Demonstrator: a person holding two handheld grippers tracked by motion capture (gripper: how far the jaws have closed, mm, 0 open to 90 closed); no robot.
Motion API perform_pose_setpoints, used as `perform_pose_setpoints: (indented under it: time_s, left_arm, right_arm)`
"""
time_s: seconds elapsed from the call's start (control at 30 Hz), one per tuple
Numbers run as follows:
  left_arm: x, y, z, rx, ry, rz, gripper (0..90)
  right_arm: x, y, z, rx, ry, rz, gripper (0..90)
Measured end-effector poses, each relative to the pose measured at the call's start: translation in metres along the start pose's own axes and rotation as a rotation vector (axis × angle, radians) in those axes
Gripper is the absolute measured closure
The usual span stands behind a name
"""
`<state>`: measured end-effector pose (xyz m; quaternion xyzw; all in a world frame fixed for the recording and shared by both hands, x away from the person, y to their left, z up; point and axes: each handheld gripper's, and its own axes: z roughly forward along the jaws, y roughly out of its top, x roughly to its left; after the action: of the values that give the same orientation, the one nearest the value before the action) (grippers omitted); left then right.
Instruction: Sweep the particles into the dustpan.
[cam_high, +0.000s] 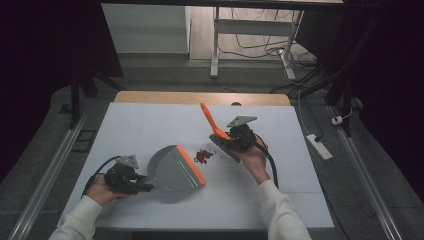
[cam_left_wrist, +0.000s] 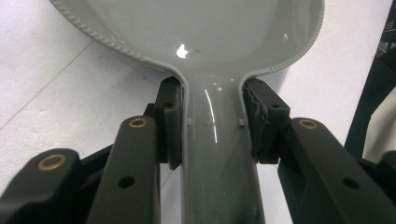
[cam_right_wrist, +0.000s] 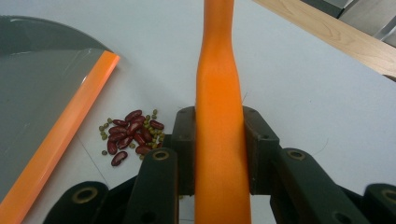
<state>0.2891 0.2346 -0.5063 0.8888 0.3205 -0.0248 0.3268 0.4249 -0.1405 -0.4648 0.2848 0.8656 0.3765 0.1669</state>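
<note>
Holding the grey dustpan (cam_high: 172, 167) by its handle, the left gripper (cam_high: 131, 181) sits at the lower left of the high view, and its two black jaws are squeezed tight on that handle, one on each side, as the left gripper view shows close up on the dustpan (cam_left_wrist: 205, 32). The dustpan lies flat on the table, a little left of the middle. Its handle points to the lower left and its wide mouth, with one orange lip (cam_high: 191, 165), points to the right, toward the beans. The right gripper (cam_high: 235, 140) is just right of the middle, and its jaws are shut tight on the orange brush (cam_high: 212, 122) handle. The brush handle is long and thin; it leans up and away toward the top of the high view. In the right gripper view the brush (cam_right_wrist: 219, 116) runs straight up the middle. There is one dustpan and one brush. The beans (cam_high: 202, 156) are one small pile between the dustpan lip and the right gripper, with about ten dark red beans (cam_right_wrist: 133, 133) and many tiny green ones I cannot count. The table (cam_high: 150, 125) has a white top with a wooden edge at the far side. The room around it is dark, with a grey floor, cables and a white power strip (cam_high: 320, 146) at the right.
</note>
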Motion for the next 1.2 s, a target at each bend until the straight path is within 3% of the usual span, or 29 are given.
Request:
perform_pose_setpoints:
  time_s: [0.77, 1.2]
  left_arm:
    - [0.001, 0.002, 0.006, 0.016, -0.025, -0.006, 61.7]
    - [0.0, 0.005, 0.01, 0.013, -0.031, -0.012, 61.7]
  right_arm:
    - [0.009, 0.002, 0.022, 0.047, -0.009, -0.026, 69.8]
    - [0.021, 0.007, 0.032, 0.06, 0.009, -0.072, 69.8]
